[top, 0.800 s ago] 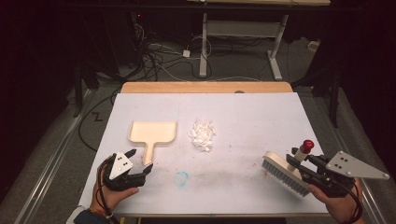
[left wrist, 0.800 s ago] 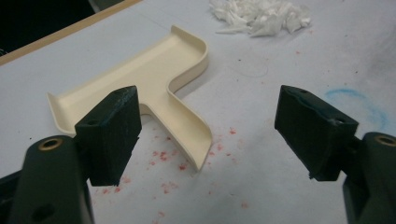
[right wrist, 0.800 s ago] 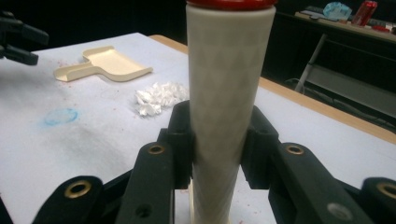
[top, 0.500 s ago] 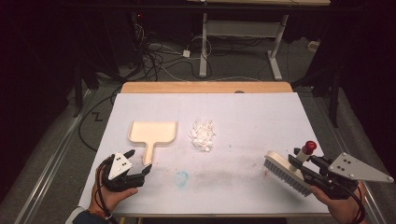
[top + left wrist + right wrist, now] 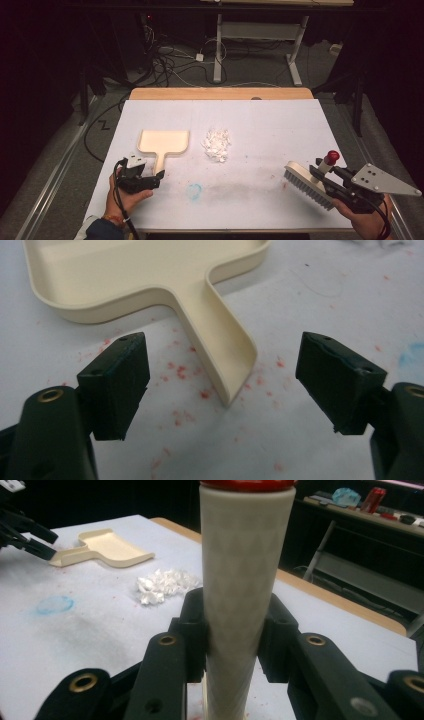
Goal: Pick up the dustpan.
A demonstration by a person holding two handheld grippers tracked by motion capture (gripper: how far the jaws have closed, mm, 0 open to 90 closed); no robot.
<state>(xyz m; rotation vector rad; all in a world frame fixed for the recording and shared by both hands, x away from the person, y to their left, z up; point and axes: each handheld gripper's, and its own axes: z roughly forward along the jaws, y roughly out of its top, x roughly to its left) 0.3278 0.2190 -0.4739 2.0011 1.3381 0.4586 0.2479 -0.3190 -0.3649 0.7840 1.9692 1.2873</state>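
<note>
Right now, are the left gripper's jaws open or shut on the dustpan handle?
Open. The left gripper has its jaws spread wide on either side of the dustpan handle's end, touching neither side.

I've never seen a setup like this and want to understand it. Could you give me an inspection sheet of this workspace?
Surface: white table cover, with red specks and a blue smudge.
Job's things: cream plastic dustpan; pile of white scraps; white brush with red-capped handle.
Clutter: nothing seen.
Grippers: left claw open astride the dustpan's handle end; right claw shut on the brush handle.
Cables: tangled on the floor beyond the table.
Surroundings: dark room, desk frame behind.
</note>
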